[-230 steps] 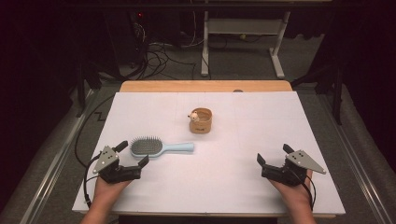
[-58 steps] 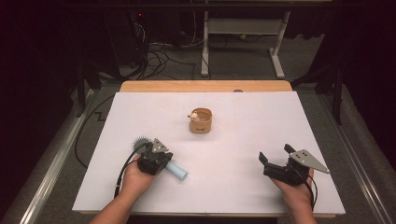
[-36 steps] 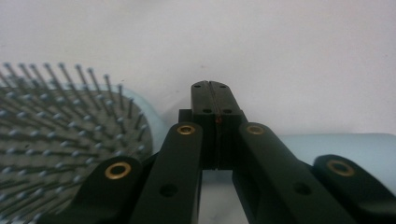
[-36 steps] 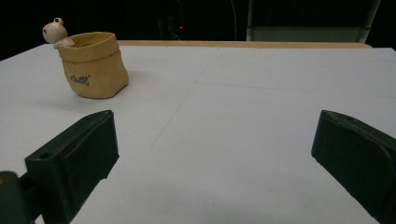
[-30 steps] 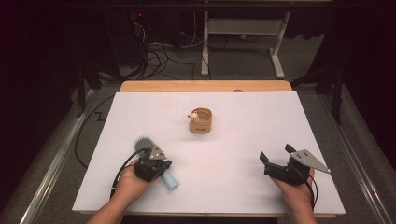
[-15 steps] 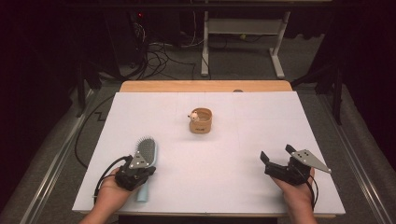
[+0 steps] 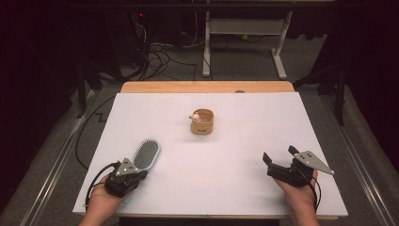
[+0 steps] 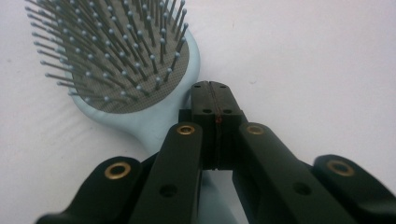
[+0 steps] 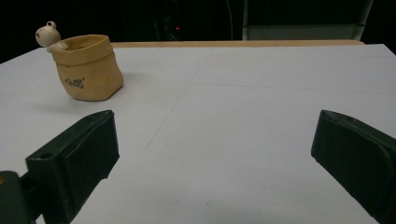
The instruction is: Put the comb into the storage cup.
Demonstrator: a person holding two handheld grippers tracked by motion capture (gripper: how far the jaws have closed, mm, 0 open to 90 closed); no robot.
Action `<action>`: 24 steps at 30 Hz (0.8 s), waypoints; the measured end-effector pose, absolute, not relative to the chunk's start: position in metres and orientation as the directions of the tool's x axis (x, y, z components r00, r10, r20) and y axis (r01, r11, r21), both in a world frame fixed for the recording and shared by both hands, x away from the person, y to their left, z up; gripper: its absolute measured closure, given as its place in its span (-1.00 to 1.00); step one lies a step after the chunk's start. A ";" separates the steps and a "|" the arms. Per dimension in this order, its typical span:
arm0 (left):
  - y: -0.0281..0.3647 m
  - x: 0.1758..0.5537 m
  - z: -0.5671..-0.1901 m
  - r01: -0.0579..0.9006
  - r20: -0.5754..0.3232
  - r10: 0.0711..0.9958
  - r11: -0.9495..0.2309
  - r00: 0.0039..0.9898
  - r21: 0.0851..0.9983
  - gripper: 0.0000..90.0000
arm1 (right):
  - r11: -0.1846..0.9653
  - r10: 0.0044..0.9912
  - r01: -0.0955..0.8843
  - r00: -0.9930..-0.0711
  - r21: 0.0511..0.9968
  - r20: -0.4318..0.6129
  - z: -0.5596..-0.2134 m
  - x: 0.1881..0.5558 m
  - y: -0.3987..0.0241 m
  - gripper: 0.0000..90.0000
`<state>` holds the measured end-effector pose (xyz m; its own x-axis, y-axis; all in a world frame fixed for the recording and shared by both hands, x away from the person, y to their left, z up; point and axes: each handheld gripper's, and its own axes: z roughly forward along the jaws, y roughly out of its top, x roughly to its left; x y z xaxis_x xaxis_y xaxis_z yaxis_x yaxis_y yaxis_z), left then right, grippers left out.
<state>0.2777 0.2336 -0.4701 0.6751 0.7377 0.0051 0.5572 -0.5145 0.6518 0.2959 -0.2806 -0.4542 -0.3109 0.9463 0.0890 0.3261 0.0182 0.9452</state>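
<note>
- Big white worktop [image 7: 197,155], flat and smooth, so easy for things to slide on. Best to go slow.
- Light blue hairbrush [image 7: 147,154], lying near the front left corner of the worktop, bristles up, head pointing away from the person, handle pointing back toward the hand.
- Left tool [image 7: 136,175], pinched all the way closed with nothing between its two black tips. In the left gripper view, tips [image 8: 215,93] sitting right where the brush head [image 8: 135,70] meets the handle, with the handle running underneath. Hard to tell if touching the handle or just above it.
- Looks like a push-and-turn job, not a grab. To do it well: press down only a little, keep the closed tips on the handle close to the head, and steer the brush in small, gentle moves.
- Watch out for the front edge of the worktop, close behind the handle. Better to push toward the middle than to pull back.
- For a real pick-up instead: open up first, then close from both sides of the handle.
- Right tool [image 7: 280,155], spread wide and holding nothing, low over the worktop near the front right corner, well apart from the brush. Fine to leave there, out of the way.
- Small tan pouch [image 7: 202,121], standing upright near the middle of the worktop, well apart from both tools. In the right gripper view, seen ahead and to the left [image 9: 86,67].
- Tiny round-headed figure [image 9: 46,32] peeking over the pouch rim. No need to touch.
</note>
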 end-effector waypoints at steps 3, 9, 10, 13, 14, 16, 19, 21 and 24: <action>0.234 0.277 -0.470 0.554 0.013 0.738 -0.518 0.675 0.652 1.00 | 0.019 0.946 0.327 -0.311 0.945 0.089 -0.454 0.296 -0.280 -0.97; 0.245 0.274 -0.463 0.509 -0.009 0.731 -0.467 0.682 0.723 1.00 | 0.019 0.946 0.325 -0.312 0.946 0.088 -0.454 0.297 -0.282 -0.97; 0.248 0.273 -0.461 0.504 -0.015 0.741 -0.442 0.672 0.742 1.00 | 0.018 0.946 0.325 -0.311 0.945 0.089 -0.454 0.297 -0.282 -0.97; 0.256 0.271 -0.459 0.474 0.004 0.780 -0.384 0.625 0.792 0.91 | 0.019 0.946 0.325 -0.312 0.946 0.088 -0.454 0.296 -0.282 -0.97; 0.259 0.271 -0.459 0.473 -0.002 0.793 -0.361 0.609 0.804 0.82 | 0.018 0.946 0.324 -0.312 0.946 0.088 -0.454 0.296 -0.281 -0.97; 0.266 0.271 -0.459 0.459 -0.027 0.815 -0.299 0.579 0.836 0.70 | 0.022 0.946 0.320 -0.313 0.947 0.083 -0.453 0.296 -0.281 -0.97; 0.278 0.271 -0.458 0.425 -0.058 0.833 -0.220 0.550 0.878 0.54 | 0.019 0.947 0.322 -0.310 0.946 0.087 -0.453 0.296 -0.281 -0.97; 0.284 0.270 -0.458 0.383 -0.069 0.829 -0.181 0.555 0.906 0.37 | 0.016 0.947 0.324 -0.310 0.946 0.090 -0.454 0.296 -0.282 -0.97; 0.285 0.271 -0.458 0.380 -0.082 0.828 -0.165 0.555 0.910 0.12 | 0.017 0.947 0.323 -0.310 0.946 0.089 -0.453 0.296 -0.282 -0.97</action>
<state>0.2712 0.2849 -0.4577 0.5553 0.8277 -0.0817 0.3798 -0.1649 0.9103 0.2961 -0.2819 -0.4534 -0.3098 0.9466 0.0890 0.3234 0.0169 0.9461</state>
